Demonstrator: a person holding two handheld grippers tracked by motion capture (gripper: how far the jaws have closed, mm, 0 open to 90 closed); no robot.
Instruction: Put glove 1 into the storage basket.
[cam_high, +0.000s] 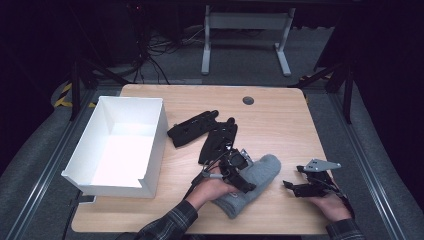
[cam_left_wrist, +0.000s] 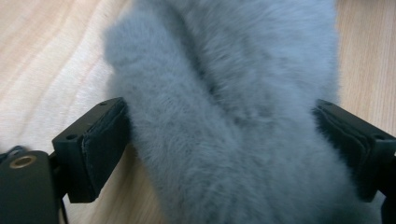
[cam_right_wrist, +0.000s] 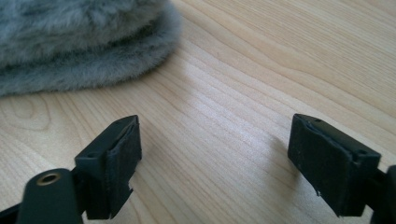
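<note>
I start with the wooden table (cam_high: 280, 115), which carries everything I work over. On its left side stands the white box (cam_high: 150, 145), open-topped and empty from where I look, with its near corner cut low, I judge so that things can be slid or dropped in easily. Just right of the box lie two black gloves (cam_high: 207, 132), flat and overlapping, well clear of my hands.

Nearer the front edge lies the grey fluffy sock (cam_high: 257, 175), folded on itself and stretched diagonally across the wood. My left gripper (cam_left_wrist: 222, 140) sits right over it: its jaws stand wide apart on either side of the fur, the pile brushing the pads but not pinched, so I read this as straddling rather than gripping. It is low and centred, I think, to take the folded bundle across its width.

My right gripper (cam_right_wrist: 215, 163) rests apart over bare wood just beside the sock's rounded end, jaws spread with nothing between them, likely kept clear so the left can work alone.
</note>
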